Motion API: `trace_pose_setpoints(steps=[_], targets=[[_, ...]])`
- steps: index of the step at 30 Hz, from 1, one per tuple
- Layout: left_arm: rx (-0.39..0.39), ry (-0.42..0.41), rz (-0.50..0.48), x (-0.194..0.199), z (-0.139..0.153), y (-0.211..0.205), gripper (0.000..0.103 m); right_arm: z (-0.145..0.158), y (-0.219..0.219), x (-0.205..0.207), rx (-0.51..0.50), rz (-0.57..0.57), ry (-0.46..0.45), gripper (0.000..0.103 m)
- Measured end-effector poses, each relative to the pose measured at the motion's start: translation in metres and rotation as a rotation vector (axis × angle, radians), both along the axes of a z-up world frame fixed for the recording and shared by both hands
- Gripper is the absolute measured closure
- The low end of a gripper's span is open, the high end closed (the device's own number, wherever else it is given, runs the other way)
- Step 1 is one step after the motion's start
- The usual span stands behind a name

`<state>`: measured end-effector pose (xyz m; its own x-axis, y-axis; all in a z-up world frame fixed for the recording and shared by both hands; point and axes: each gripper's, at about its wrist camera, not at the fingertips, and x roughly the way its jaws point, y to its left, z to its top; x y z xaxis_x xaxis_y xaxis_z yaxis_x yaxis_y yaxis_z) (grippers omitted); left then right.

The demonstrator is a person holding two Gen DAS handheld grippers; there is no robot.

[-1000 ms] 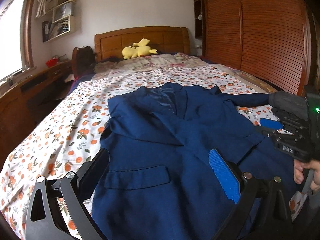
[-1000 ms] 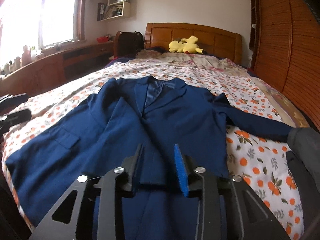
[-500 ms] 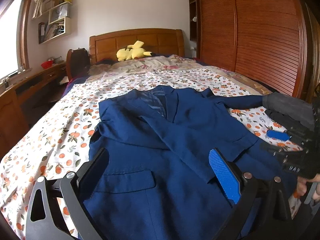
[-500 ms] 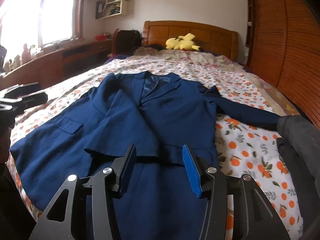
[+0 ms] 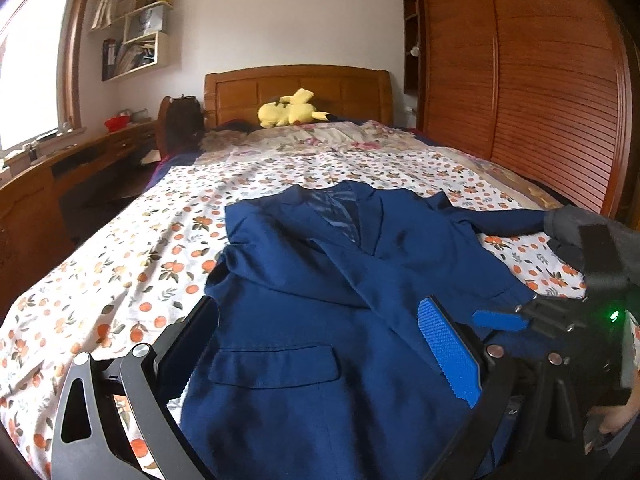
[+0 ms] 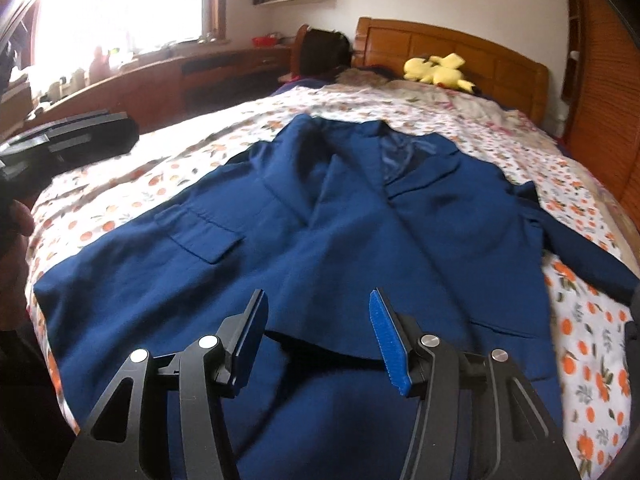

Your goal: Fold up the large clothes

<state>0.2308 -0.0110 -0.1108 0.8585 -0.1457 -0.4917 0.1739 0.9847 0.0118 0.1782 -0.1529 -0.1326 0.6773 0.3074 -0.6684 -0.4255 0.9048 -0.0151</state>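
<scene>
A navy blue suit jacket (image 5: pixel 320 280) lies face up on the bed with its collar toward the headboard; it also shows in the right wrist view (image 6: pixel 360 220). One sleeve (image 5: pixel 500 218) stretches out to the right. My left gripper (image 5: pixel 320 344) is open and empty, just above the jacket's pocket flap (image 5: pixel 276 364) near the hem. My right gripper (image 6: pixel 318 332) is open and empty above the jacket's lower front edge. The right gripper also shows in the left wrist view (image 5: pixel 500 320), low at the right.
The bed has an orange-print sheet (image 5: pixel 120 280) and a wooden headboard (image 5: pixel 296 88) with a yellow plush toy (image 5: pixel 288 112). A wooden desk (image 5: pixel 60 172) runs along the left wall. A wooden wardrobe (image 5: pixel 540 80) stands at the right. Dark grey clothing (image 5: pixel 568 224) lies at the bed's right edge.
My right gripper has opened wider and swung left over the jacket's lower front. My left gripper has stayed open and shifted slightly, with the view turning right.
</scene>
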Motion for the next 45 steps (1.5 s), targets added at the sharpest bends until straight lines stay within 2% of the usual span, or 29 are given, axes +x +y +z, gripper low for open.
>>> trace_pose_setpoints(steps=[8,10,12,15,19,27,33,38,45], targets=[[-0.015,-0.013,0.028,-0.005,0.006,0.017,0.003,-0.024,0.022,0.012,-0.065,0.010,0.069,0.054],[-0.017,-0.016,0.033,-0.006,0.007,0.020,0.003,-0.026,0.022,0.015,-0.082,-0.009,0.081,0.064],[-0.019,-0.019,0.037,-0.007,0.008,0.023,0.003,-0.027,0.020,0.016,-0.089,-0.024,0.084,0.082],[-0.021,-0.021,0.042,-0.008,0.009,0.026,0.003,-0.024,0.018,0.014,-0.091,-0.024,0.068,0.099],[-0.022,-0.024,0.047,-0.010,0.010,0.029,0.003,-0.009,0.014,0.006,-0.100,-0.037,0.003,0.100],[-0.023,-0.030,0.054,-0.012,0.011,0.030,0.003,0.052,-0.006,-0.021,-0.037,-0.051,-0.109,0.100],[-0.024,-0.030,0.053,-0.012,0.011,0.031,0.003,0.084,-0.004,-0.038,-0.007,-0.025,-0.159,0.101],[-0.023,-0.030,0.053,-0.012,0.011,0.031,0.003,0.094,-0.004,-0.043,-0.020,-0.024,-0.173,0.101],[-0.021,-0.029,0.054,-0.011,0.011,0.030,0.003,0.088,-0.022,-0.030,-0.042,-0.082,-0.168,0.100]])
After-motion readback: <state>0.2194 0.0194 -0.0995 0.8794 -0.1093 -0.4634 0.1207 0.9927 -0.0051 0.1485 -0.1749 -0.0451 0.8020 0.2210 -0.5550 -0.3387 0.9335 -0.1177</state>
